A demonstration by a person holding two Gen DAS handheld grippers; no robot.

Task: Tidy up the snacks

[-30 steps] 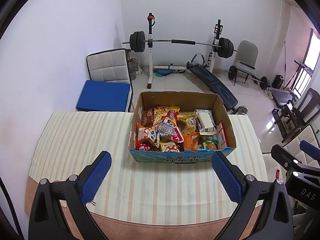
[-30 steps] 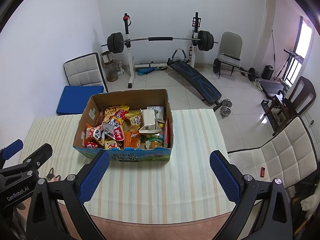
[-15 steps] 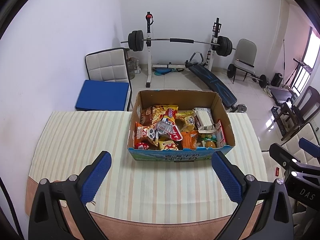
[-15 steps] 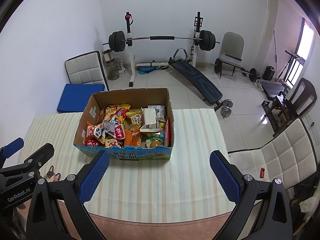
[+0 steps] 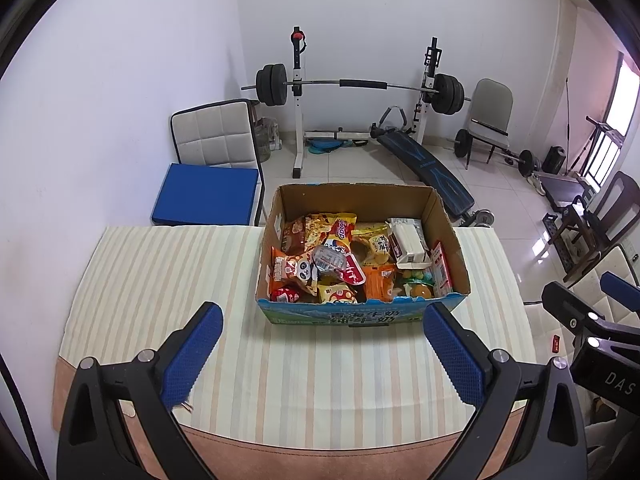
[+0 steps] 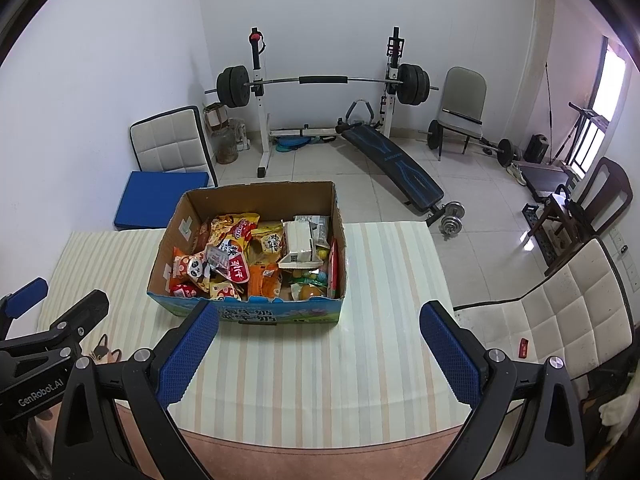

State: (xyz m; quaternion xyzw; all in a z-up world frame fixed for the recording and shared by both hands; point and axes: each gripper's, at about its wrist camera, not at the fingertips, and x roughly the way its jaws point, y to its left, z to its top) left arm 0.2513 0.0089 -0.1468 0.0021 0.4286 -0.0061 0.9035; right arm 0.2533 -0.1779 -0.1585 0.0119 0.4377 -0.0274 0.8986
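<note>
A cardboard box (image 5: 360, 314) (image 6: 256, 316) with a blue printed front stands on the striped tablecloth. It is full of snack packets: a red-and-white packet (image 5: 344, 268) (image 6: 236, 270), an orange panda packet (image 5: 290, 270), a white carton (image 5: 408, 240) (image 6: 300, 240) and several more. My left gripper (image 5: 322, 354) is open and empty, hovering above the table in front of the box. My right gripper (image 6: 318, 352) is open and empty, in front of the box and to its right. Each gripper shows at the edge of the other's view.
The table (image 5: 320, 364) has a brown near edge (image 6: 320, 452). A white chair with a blue cushion (image 5: 208, 194) stands behind it, another white chair (image 6: 560, 312) to the right. A barbell rack (image 5: 360, 88) and a bench (image 6: 396, 164) fill the back.
Both grippers have drifted slightly; the box sits a touch lower and nearer in the views. The jaws stay open and nothing was taken hold of.
</note>
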